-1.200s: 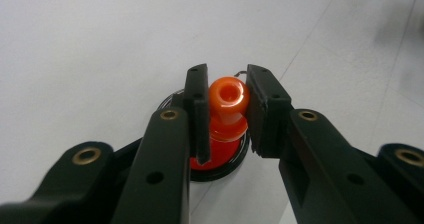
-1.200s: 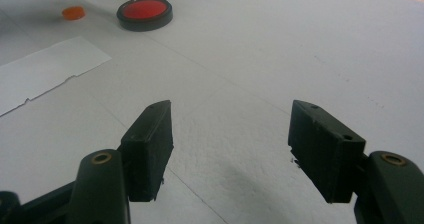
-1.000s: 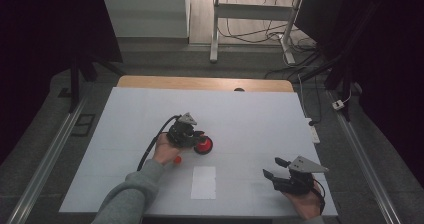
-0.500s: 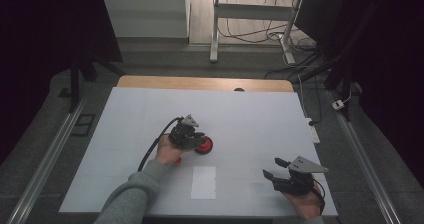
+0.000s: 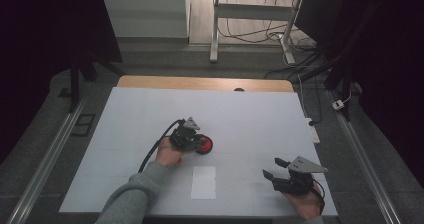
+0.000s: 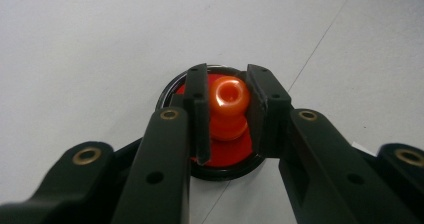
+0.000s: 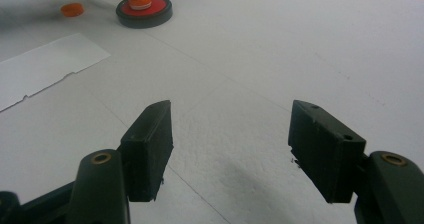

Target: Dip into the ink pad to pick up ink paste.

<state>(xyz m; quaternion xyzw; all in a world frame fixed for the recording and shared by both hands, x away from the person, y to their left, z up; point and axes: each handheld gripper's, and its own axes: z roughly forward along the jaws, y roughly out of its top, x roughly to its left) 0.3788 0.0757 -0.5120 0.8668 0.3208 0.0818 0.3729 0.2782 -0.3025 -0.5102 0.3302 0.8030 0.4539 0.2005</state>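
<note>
The left tongs (image 6: 227, 109) clamp the orange knob (image 6: 228, 104) on the red disc (image 6: 225, 151); the right tongs (image 7: 230, 151) rest wide, empty. Judged next: a straight lift.

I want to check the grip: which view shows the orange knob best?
The left gripper view: the orange knob sits large between the left gripper's closed jaws. The right gripper view shows it small and far; the high view hides it.
</note>
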